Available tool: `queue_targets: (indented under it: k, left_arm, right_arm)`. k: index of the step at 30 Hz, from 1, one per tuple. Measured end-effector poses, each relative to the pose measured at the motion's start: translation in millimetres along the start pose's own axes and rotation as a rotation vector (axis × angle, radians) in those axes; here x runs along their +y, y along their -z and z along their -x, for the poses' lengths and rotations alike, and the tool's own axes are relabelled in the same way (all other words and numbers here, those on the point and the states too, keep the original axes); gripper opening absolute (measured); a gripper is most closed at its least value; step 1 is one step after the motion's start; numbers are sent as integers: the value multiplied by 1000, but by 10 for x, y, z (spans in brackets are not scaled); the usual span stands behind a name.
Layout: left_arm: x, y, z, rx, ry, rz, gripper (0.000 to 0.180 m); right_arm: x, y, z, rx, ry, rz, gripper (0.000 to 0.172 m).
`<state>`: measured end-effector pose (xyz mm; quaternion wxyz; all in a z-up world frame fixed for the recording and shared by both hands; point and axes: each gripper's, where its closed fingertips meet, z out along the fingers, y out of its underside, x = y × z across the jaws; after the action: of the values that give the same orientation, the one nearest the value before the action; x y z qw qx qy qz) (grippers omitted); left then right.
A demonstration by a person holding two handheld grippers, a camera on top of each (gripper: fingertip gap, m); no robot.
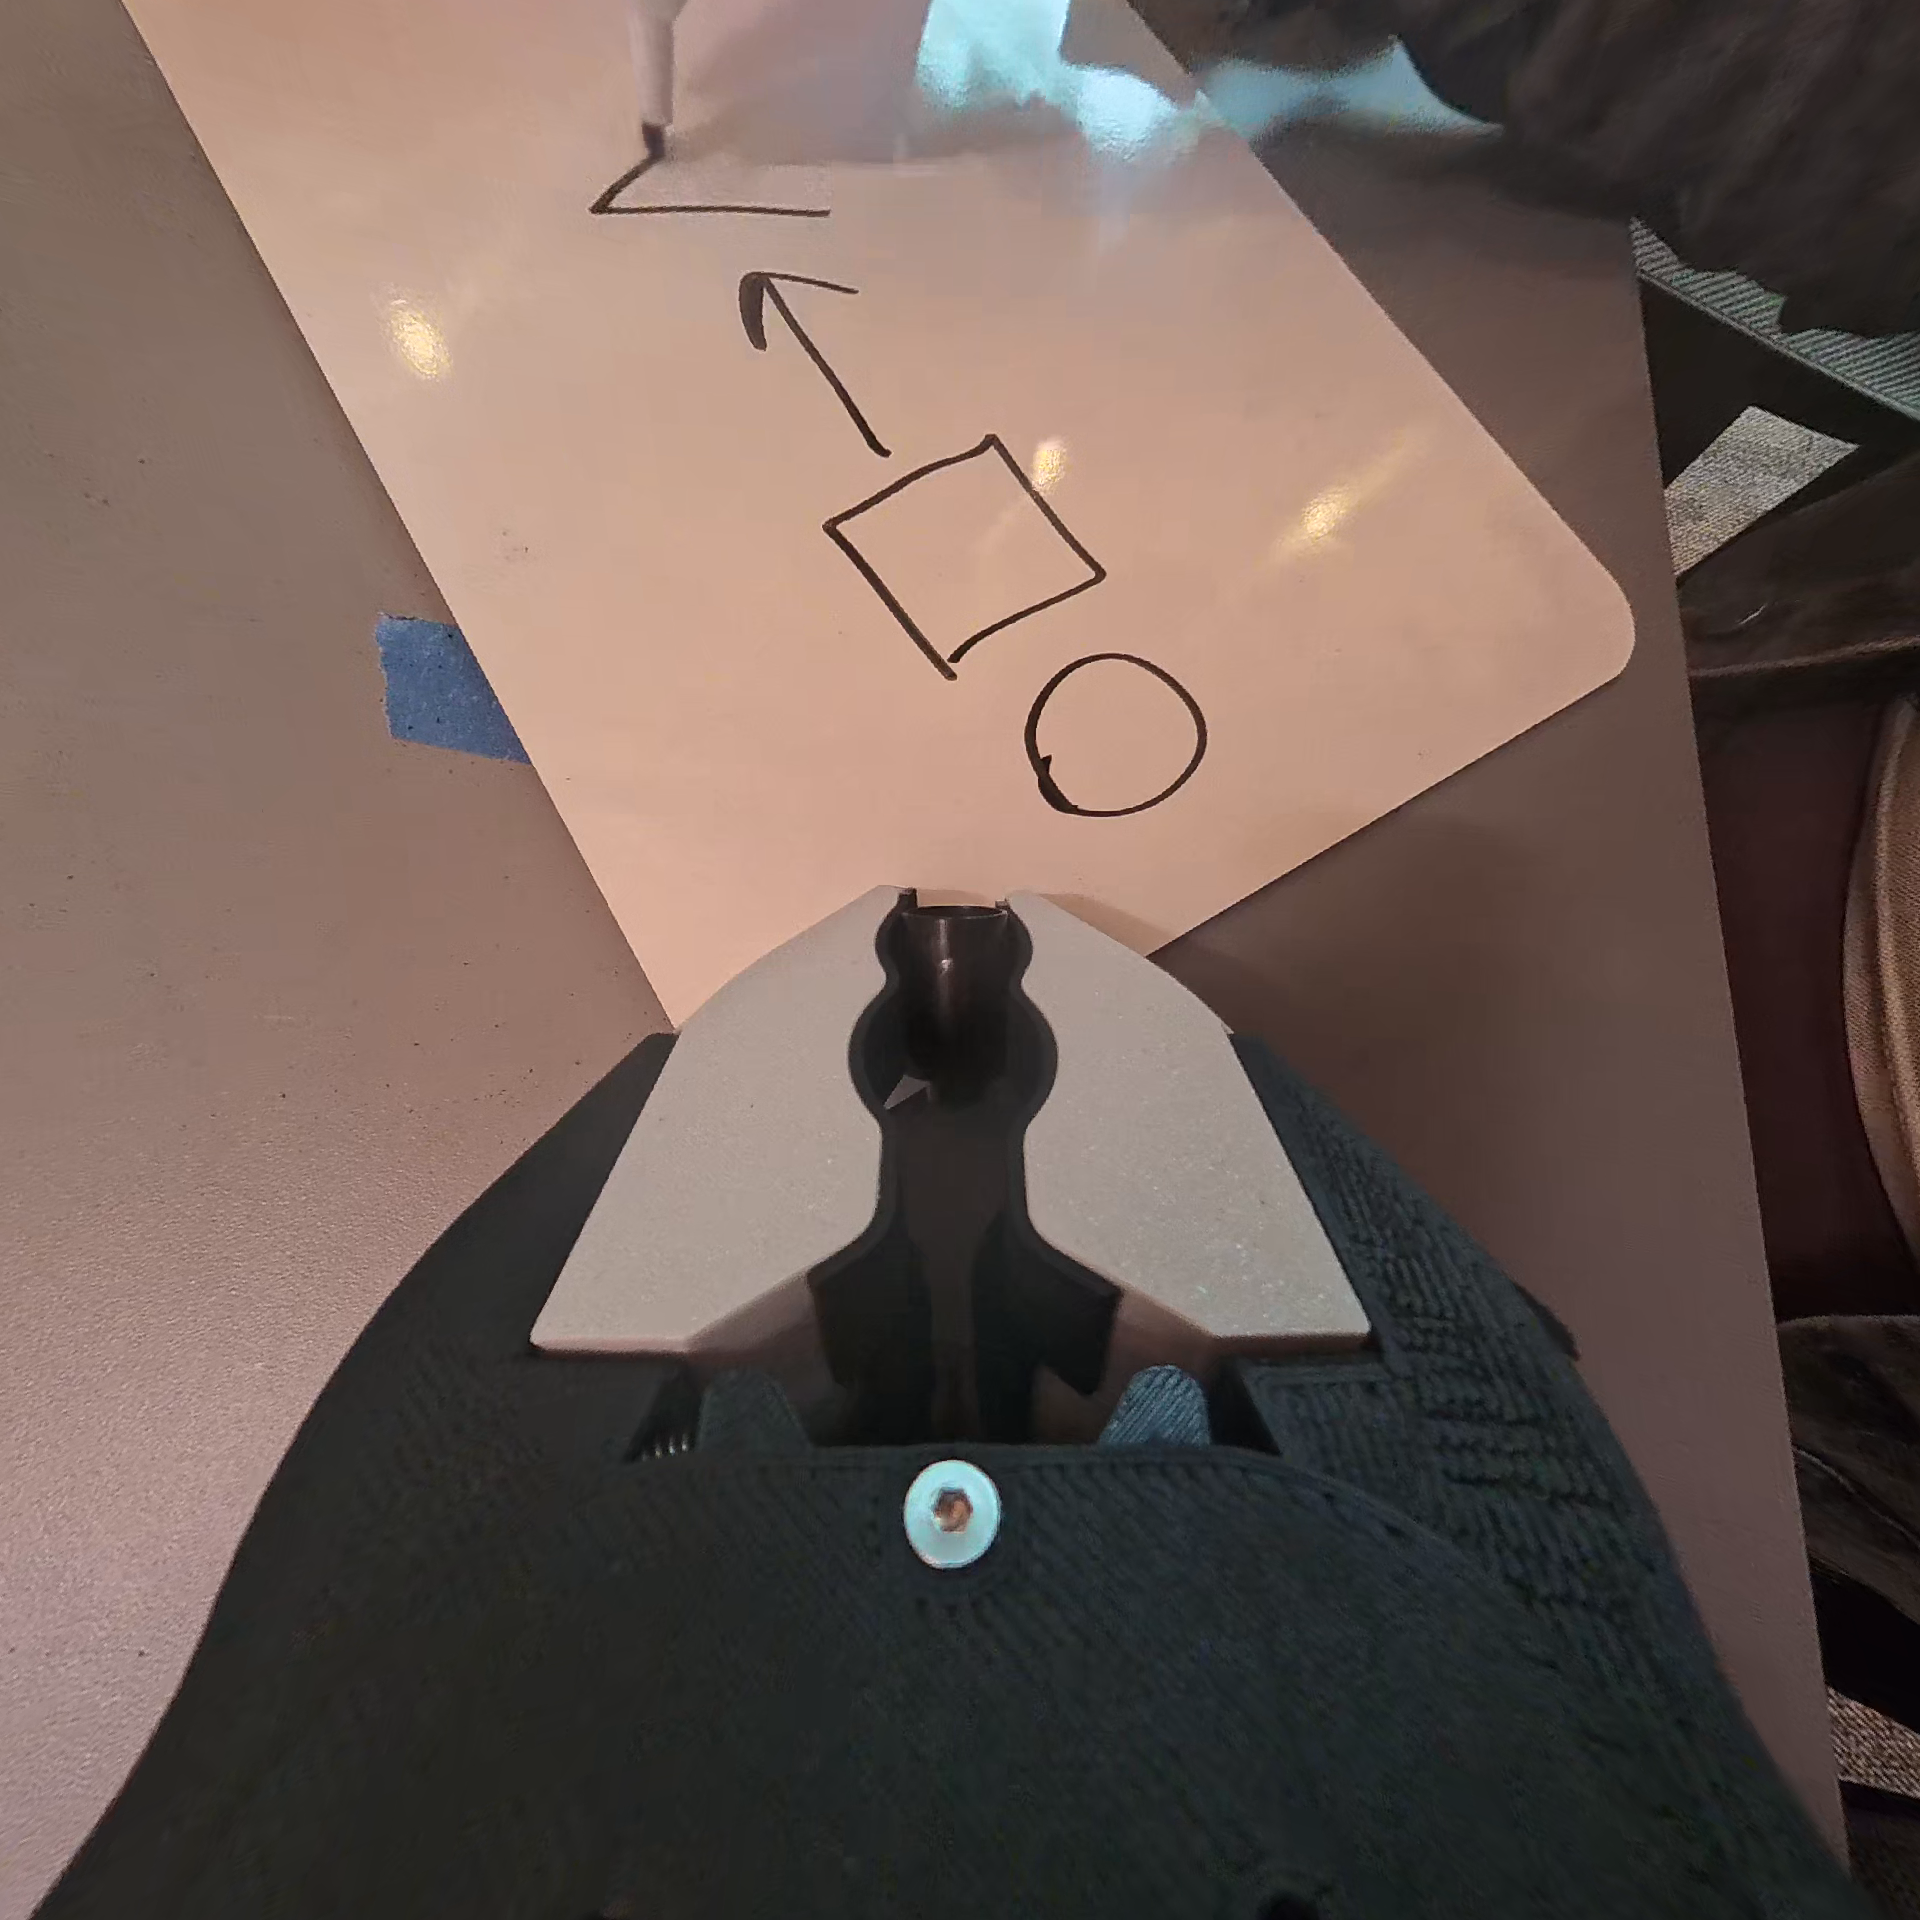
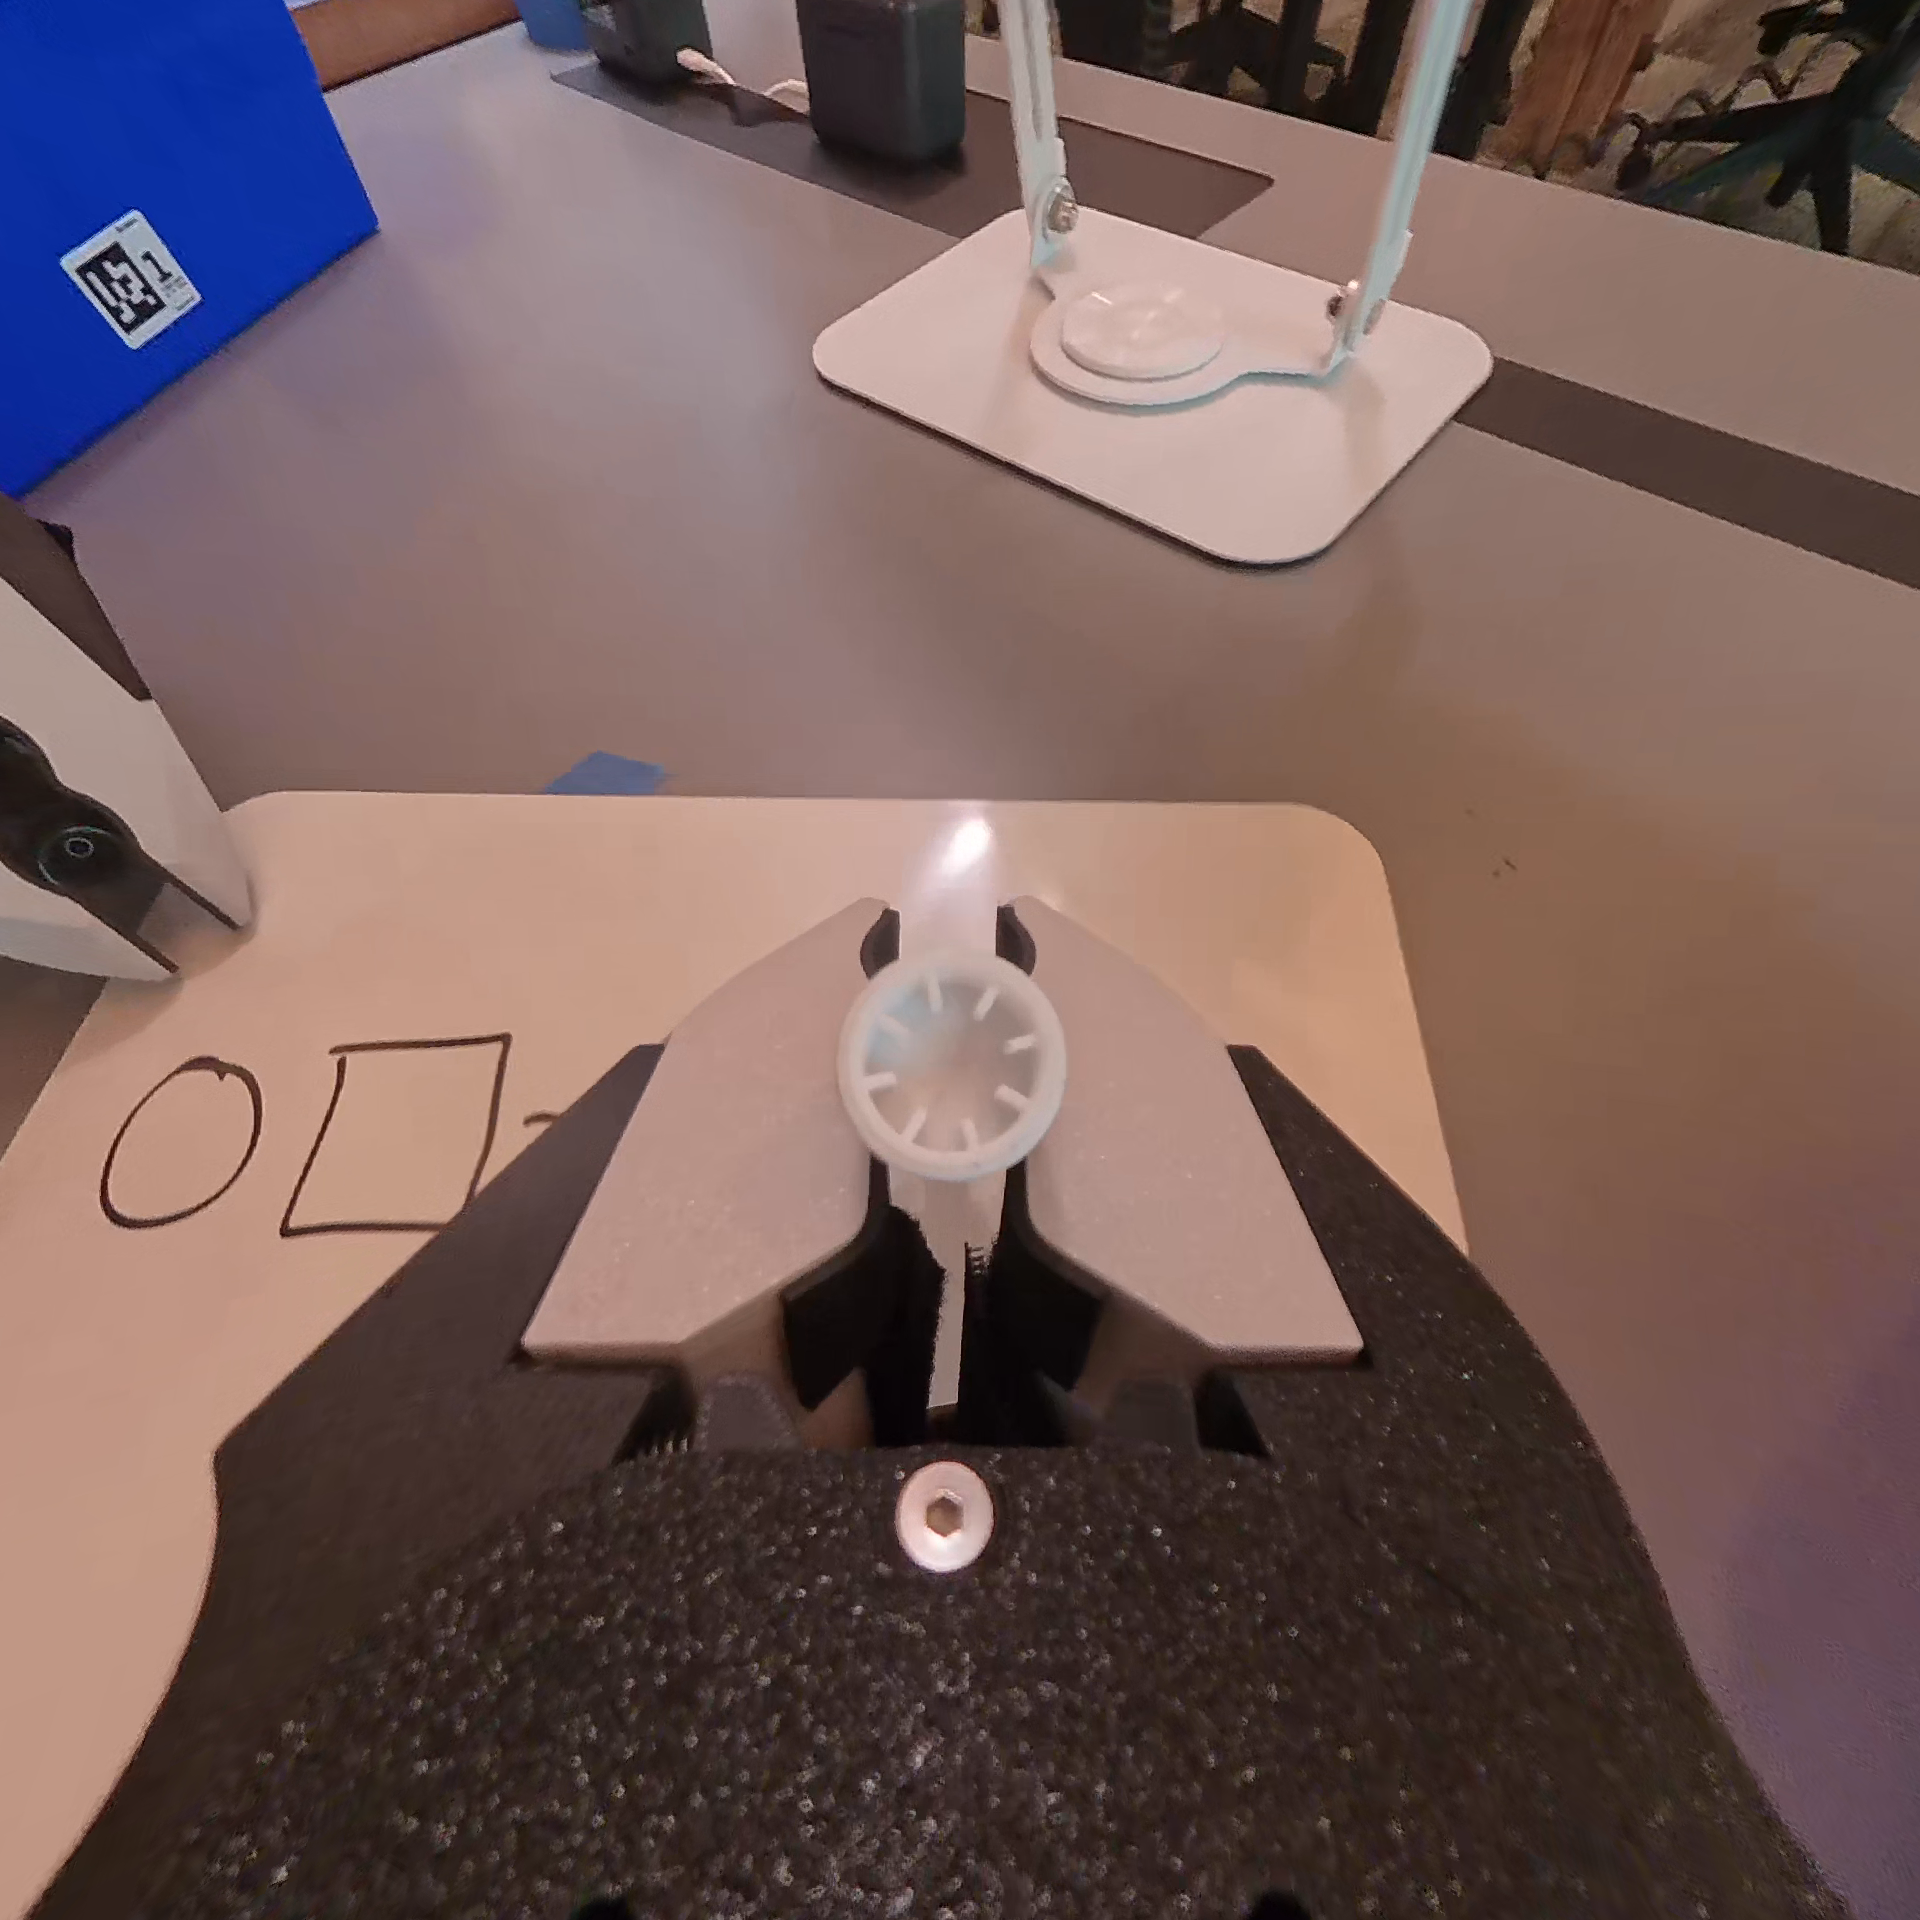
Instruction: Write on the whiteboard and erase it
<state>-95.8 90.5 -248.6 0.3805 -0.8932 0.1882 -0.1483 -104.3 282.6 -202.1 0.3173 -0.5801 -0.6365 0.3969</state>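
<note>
- My right gripper (image 2: 951, 920) has its fingers (image 2: 769, 1049) closed on a white marker (image 2: 951, 1081); the round end of the marker looks toward the camera.
- In the left wrist view I see the black tip of this marker (image 1: 655, 135) touching the whiteboard (image 1: 644, 582), at the end of an unfinished line figure (image 1: 707, 203).
- My left gripper (image 1: 958, 904) has its fingers (image 1: 769, 1039) closed on a black cap (image 1: 951, 977), a small dark tube with its open end forward.
- The left gripper is over the near edge of the whiteboard, well apart from the marker tip.
- The whiteboard lies flat on the grey counter (image 2: 727, 582).
- On the whiteboard there are a circle (image 1: 1117, 732), a square (image 1: 961, 556) beside it, and an arrow (image 1: 810, 353) which points from the square toward the unfinished figure.
- A piece of blue tape (image 1: 436, 686) comes out from under the far edge of the whiteboard.
- Farther on the counter I see a white stand base (image 2: 1153, 395) and a blue box (image 2: 156, 208) with a sticker on it.
</note>
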Motion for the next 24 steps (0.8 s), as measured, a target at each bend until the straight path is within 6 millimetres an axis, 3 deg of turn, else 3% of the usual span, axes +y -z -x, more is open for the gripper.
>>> queue_targets:
  k: [5, 10, 20, 24]
  left_arm:
    - [1, 0, 0, -3, -3, 0, 15]
    - [0, 0, 0, 1, 1, -1, 15]
    - [-1, 1, 2, -1, -2, -1, 14]
    - [-4, 4, 27, -24, -4, -2, 14]
  right_arm:
    - [112, 206, -185, 55, -29, 21, 19]
    - [118, 212, -190, 56, -20, 32, 18]
    - [147, 190, 321, -75, 31, 73, 19]
    - [44, 210, 364, -89, 21, -5, 19]
